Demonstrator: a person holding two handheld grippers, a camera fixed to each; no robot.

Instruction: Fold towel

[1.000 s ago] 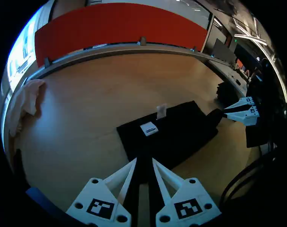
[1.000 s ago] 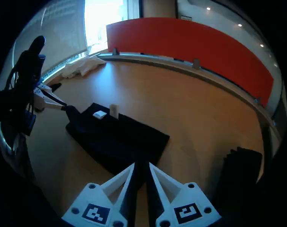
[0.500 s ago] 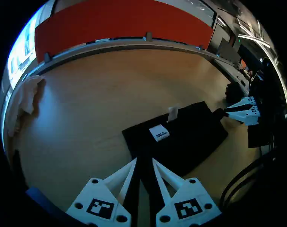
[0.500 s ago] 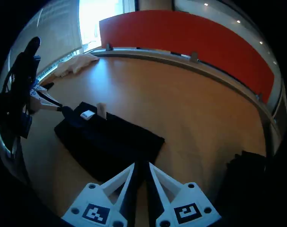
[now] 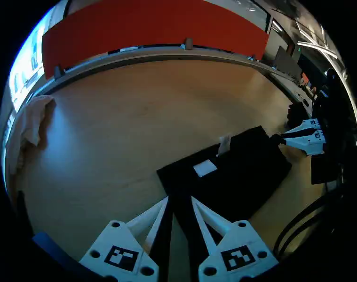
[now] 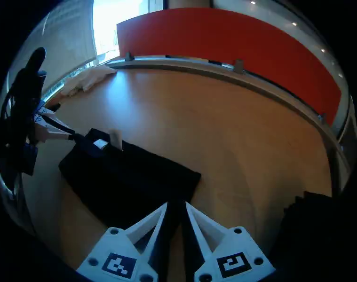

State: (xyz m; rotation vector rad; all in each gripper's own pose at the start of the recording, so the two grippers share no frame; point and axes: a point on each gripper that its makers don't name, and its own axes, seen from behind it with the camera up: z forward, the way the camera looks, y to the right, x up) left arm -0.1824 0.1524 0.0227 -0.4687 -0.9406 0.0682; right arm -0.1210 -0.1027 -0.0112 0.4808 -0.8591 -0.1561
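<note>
On wooden table [image 5: 112,122], black towel [image 5: 239,174] spread between left hand-held gripper [image 5: 180,201] and right hand-held gripper [image 6: 177,206], each clenched on corner.

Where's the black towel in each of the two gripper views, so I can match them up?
Left gripper view: the black towel lies lower centre to right, running from the left gripper to the right gripper.
Right gripper view: the black towel lies lower left of centre, reaching down to the right gripper.
Shared landmark: the red partition arcs across the top in both.
</note>
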